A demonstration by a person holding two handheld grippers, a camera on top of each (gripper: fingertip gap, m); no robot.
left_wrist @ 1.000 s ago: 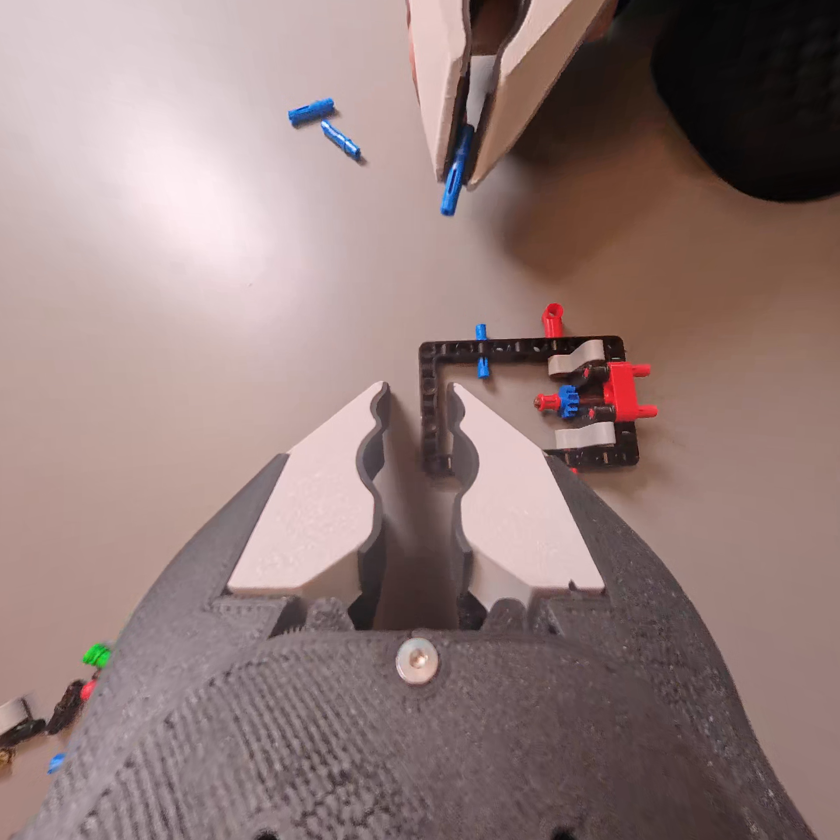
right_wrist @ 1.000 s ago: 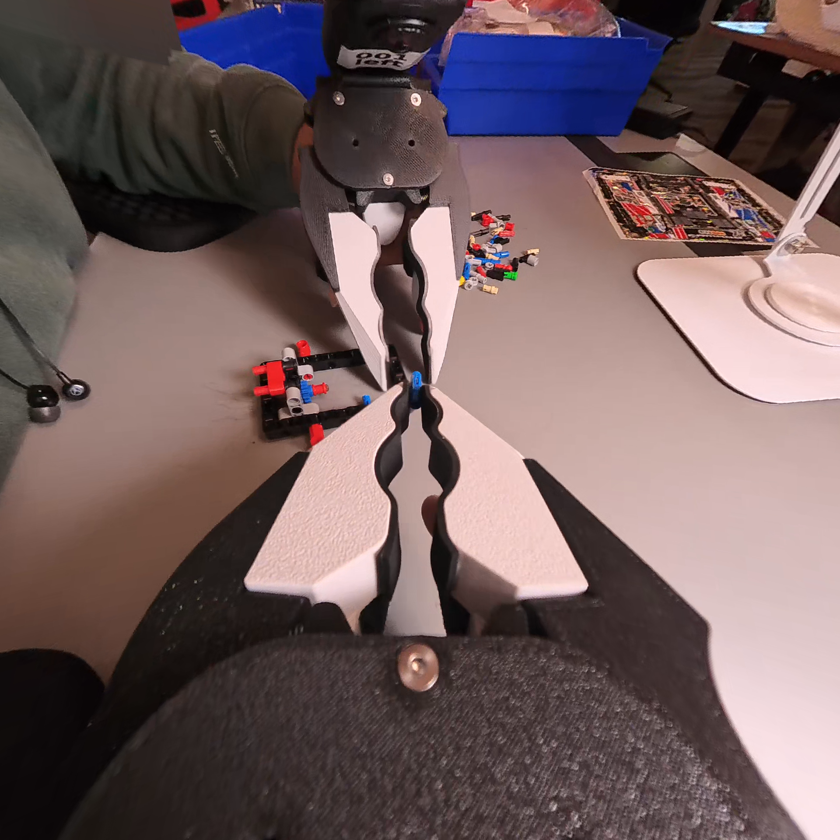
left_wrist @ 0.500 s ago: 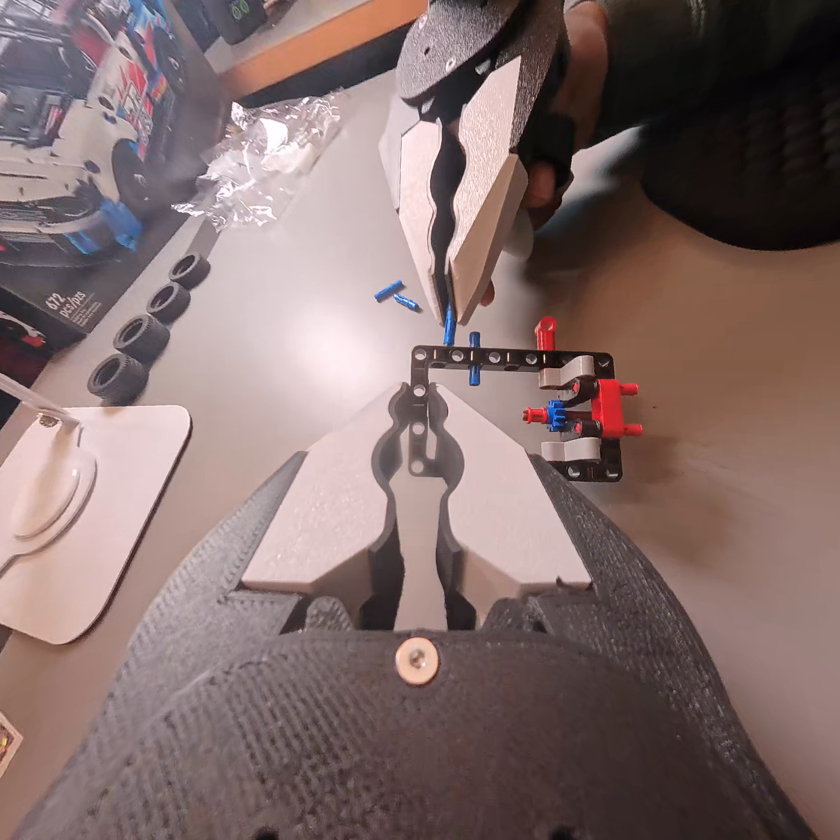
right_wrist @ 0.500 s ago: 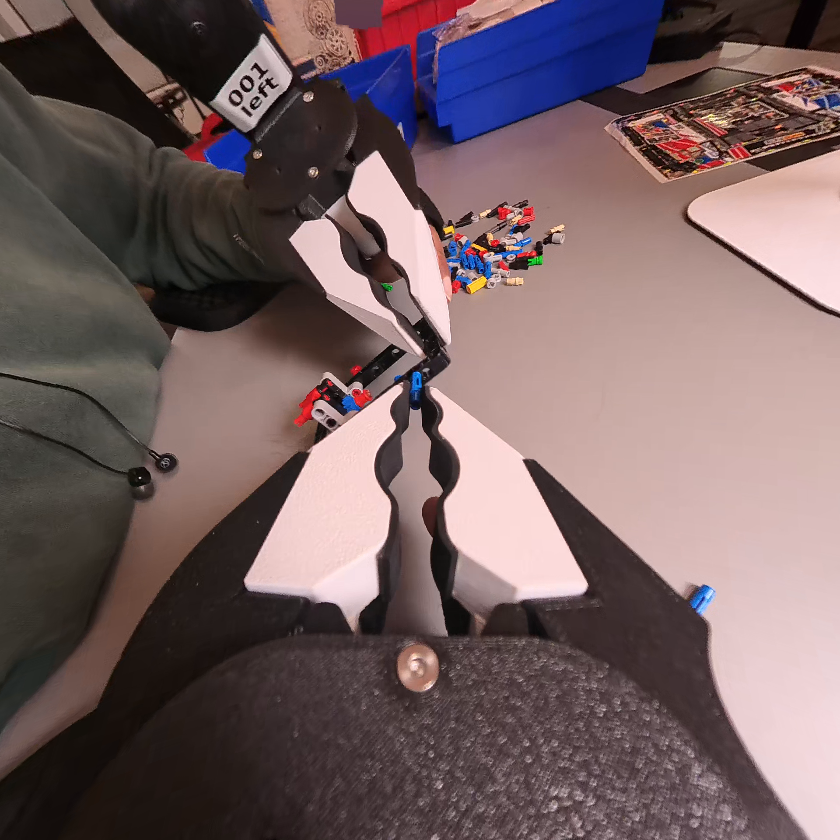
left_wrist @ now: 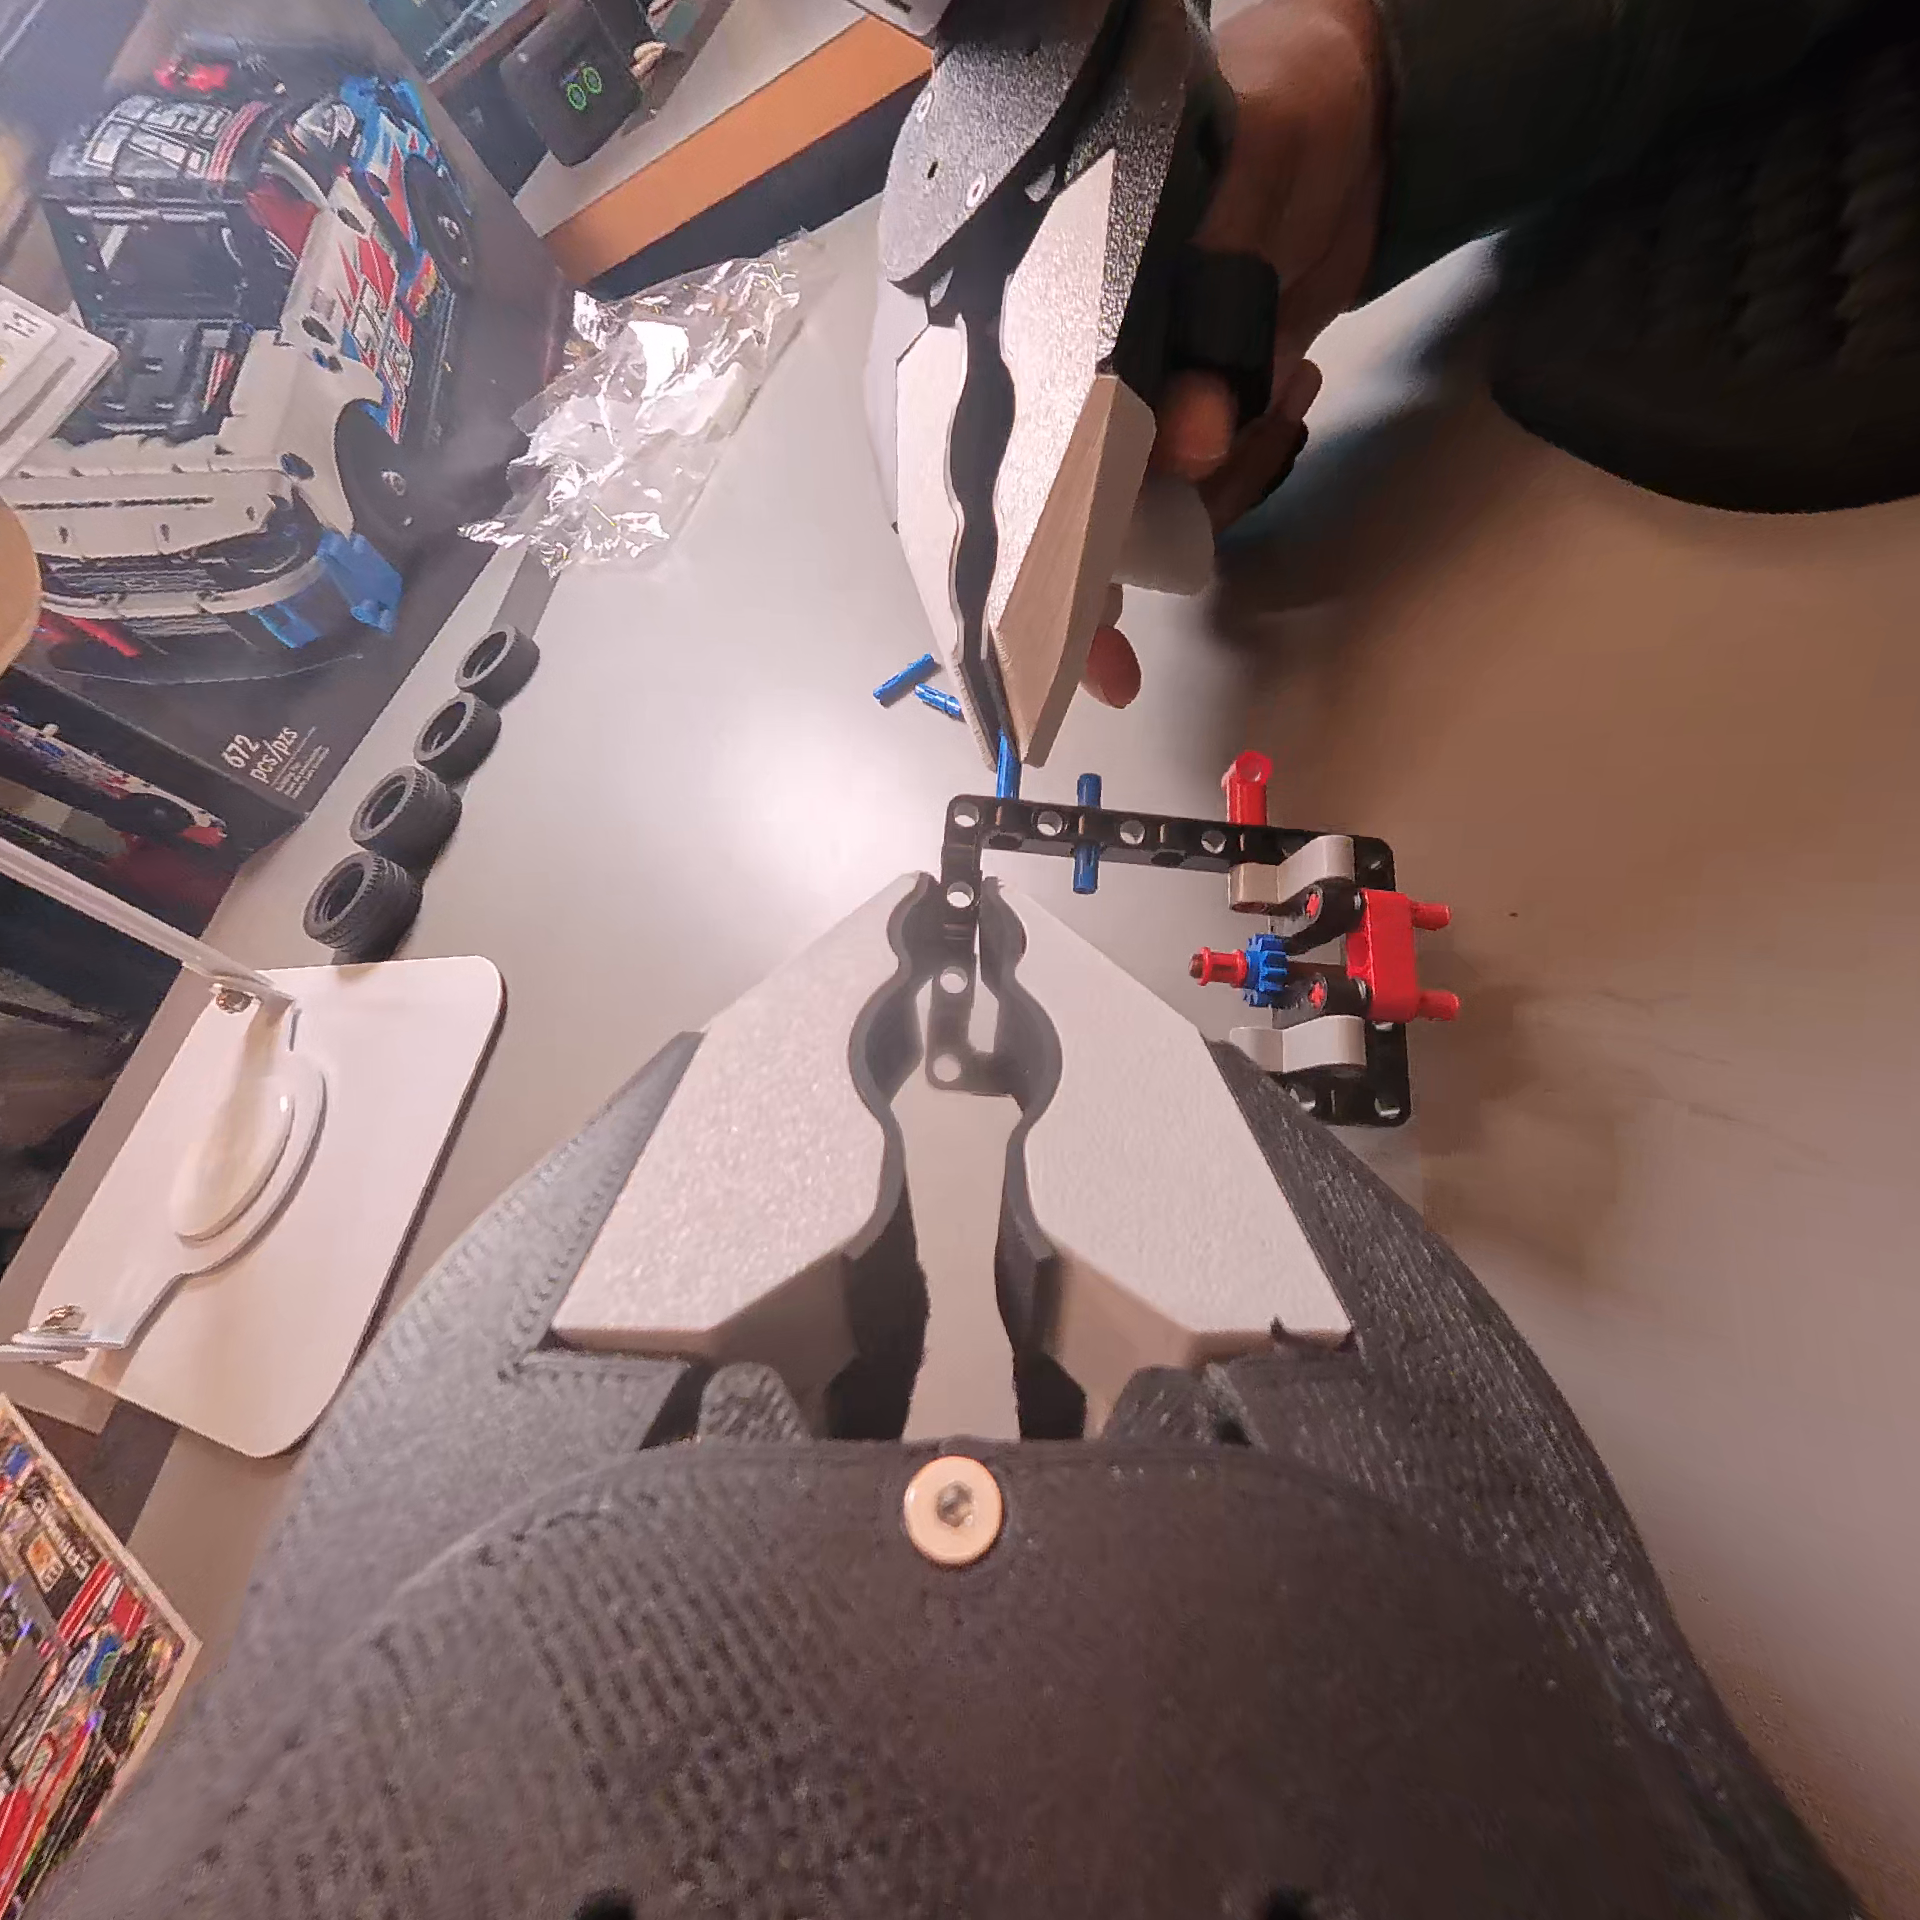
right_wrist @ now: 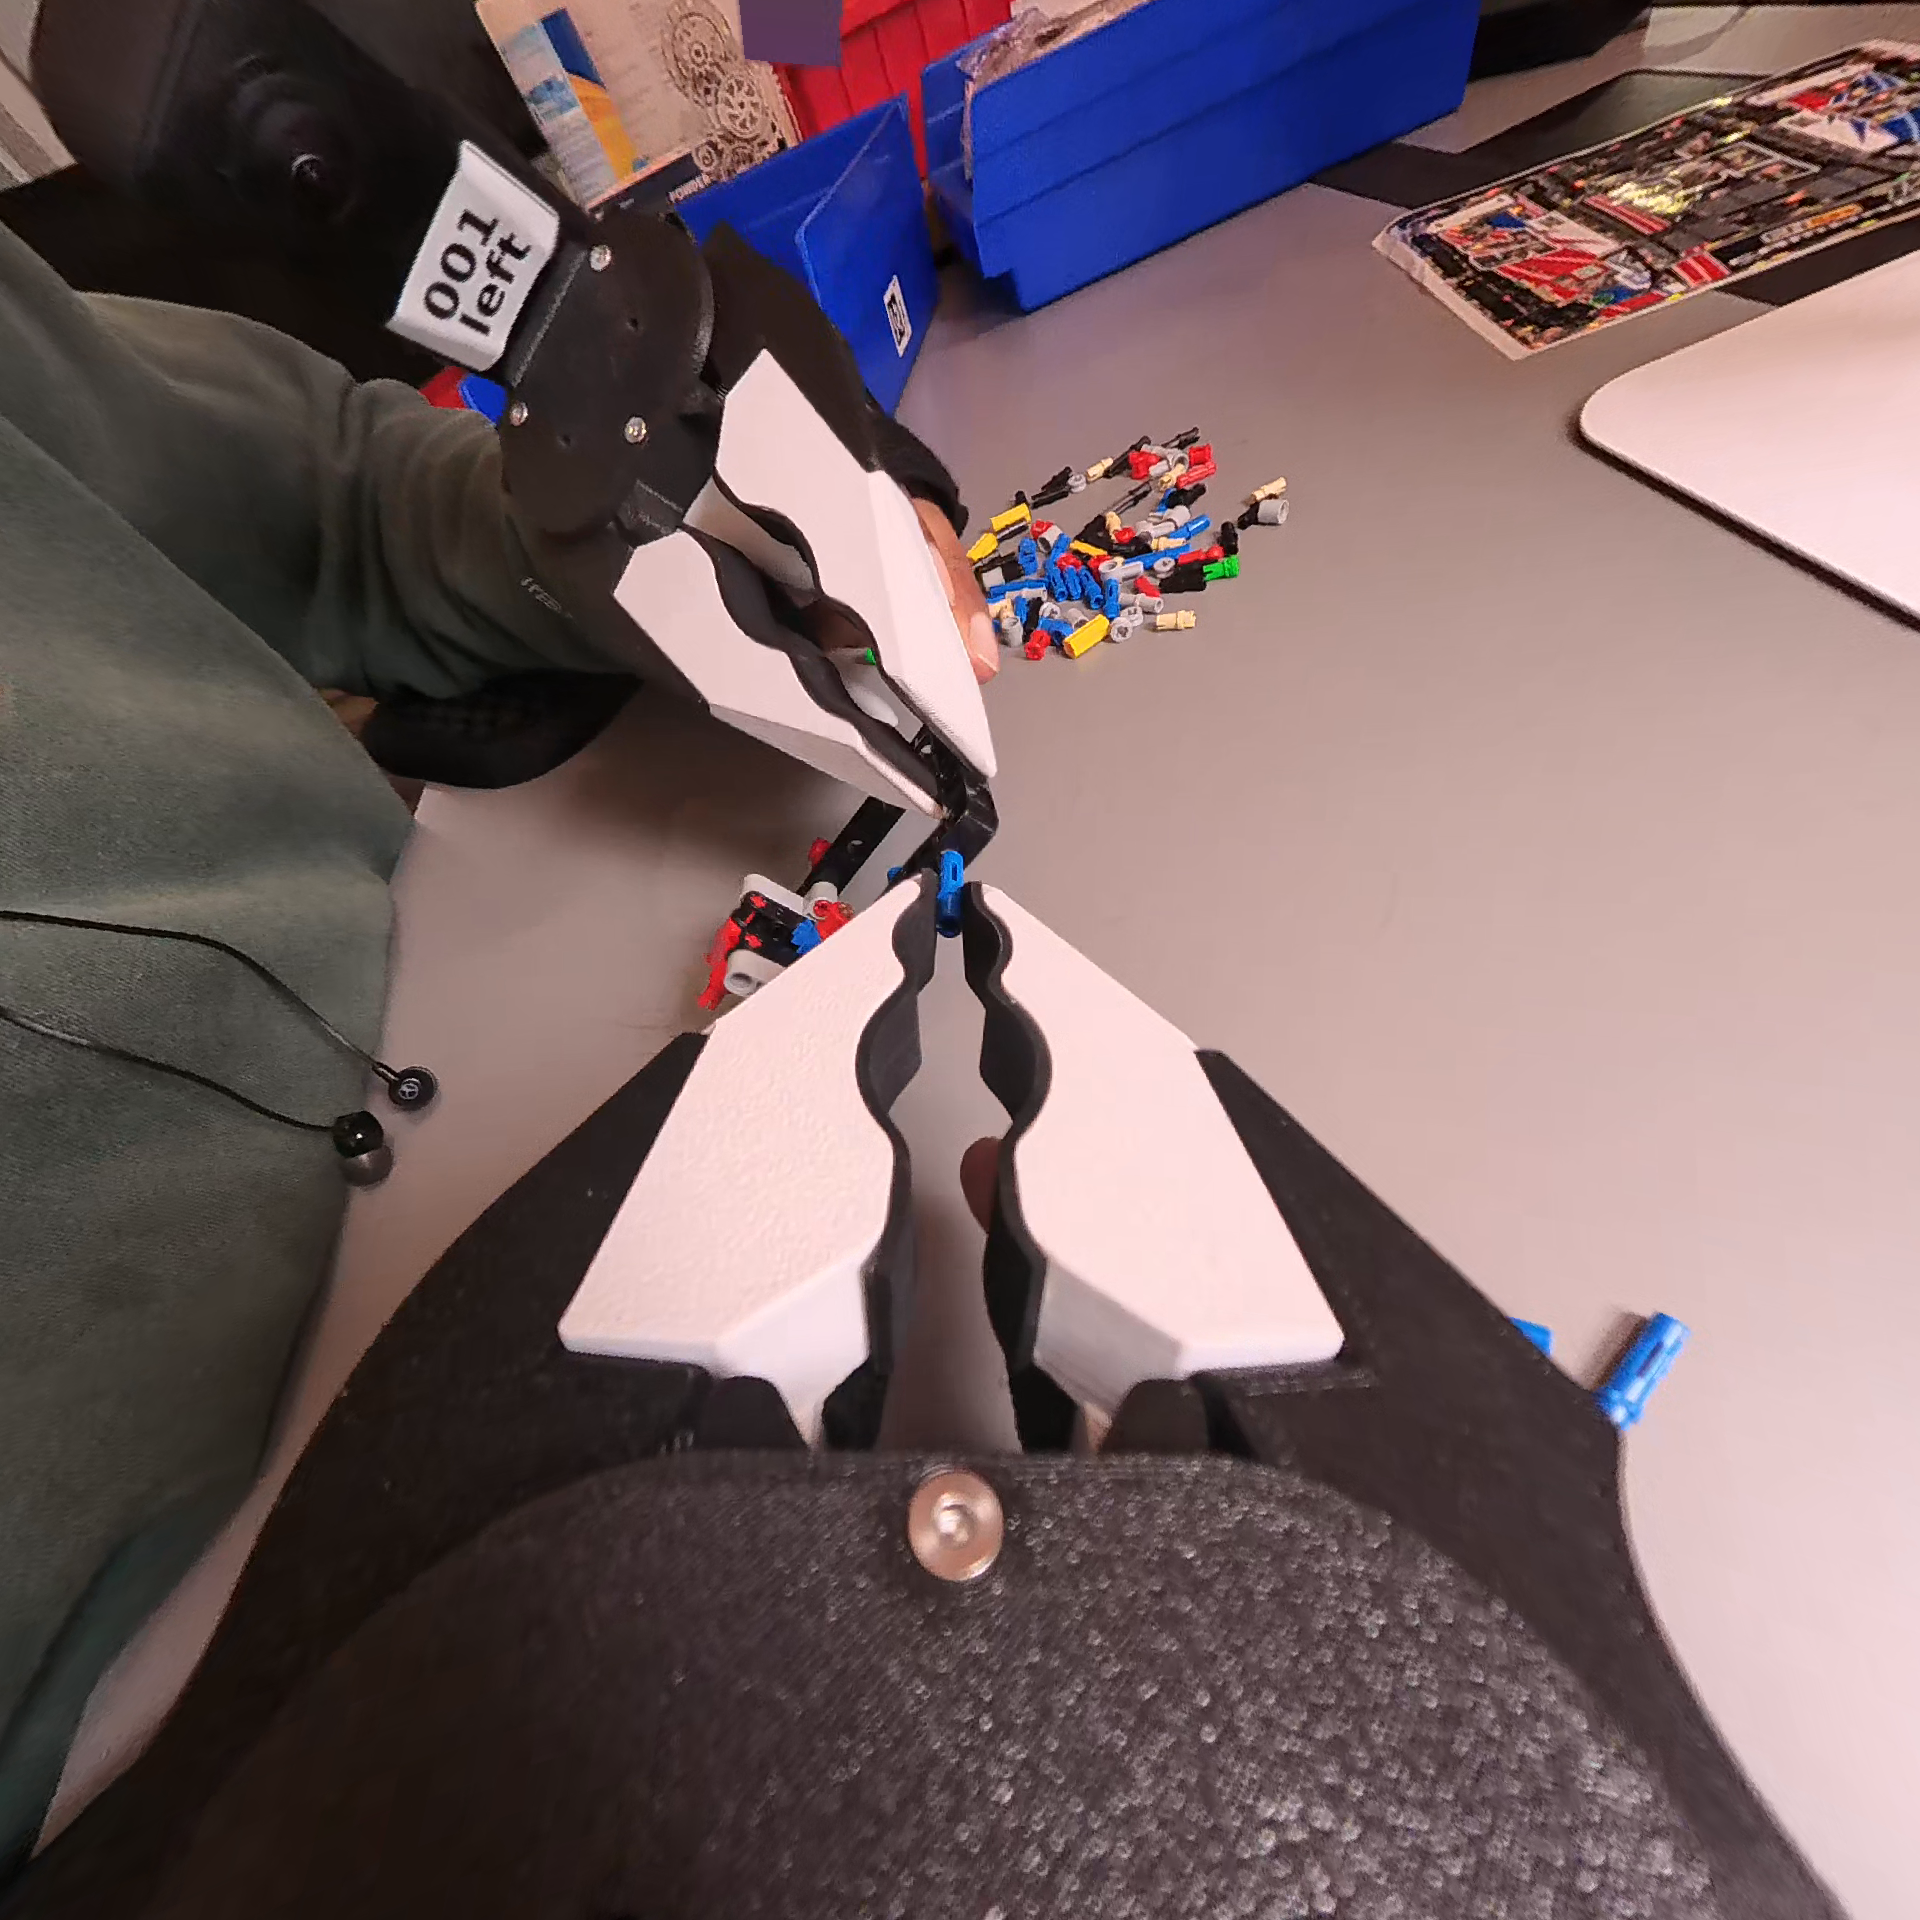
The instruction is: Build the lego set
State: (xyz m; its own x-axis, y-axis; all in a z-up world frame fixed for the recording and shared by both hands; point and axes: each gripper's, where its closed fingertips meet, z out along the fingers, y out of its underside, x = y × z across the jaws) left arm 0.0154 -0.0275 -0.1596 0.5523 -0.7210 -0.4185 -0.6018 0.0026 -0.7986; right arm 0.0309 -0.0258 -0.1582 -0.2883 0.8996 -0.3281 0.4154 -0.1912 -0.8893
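Gripping one short arm of the black frame (left_wrist: 1132, 831), the left tongs (left_wrist: 961, 888) are pressed together on the studded beam, which runs down between their wavy dark pads. The frame's long side stretches rightward from the tips to a cluster of grey, red and blue parts at its far end, lifted off the grey worktop (left_wrist: 665, 810). Just above the frame's corner, the right tongs (left_wrist: 1006, 750) pinch a blue pin (left_wrist: 1004, 771), whose free end touches or nearly touches the beam. In the right wrist view the same pin (right_wrist: 948, 891) sits clamped at the right tongs' tips (right_wrist: 943, 902), meeting the frame (right_wrist: 961, 821) under the left tongs (right_wrist: 961, 795). Half a second ago the pin stood slightly farther from the corner hole; a second ago the frame lay flat on the worktop with the left tongs spread. Four ribbed black tyres (left_wrist: 426, 800) line up at far left.
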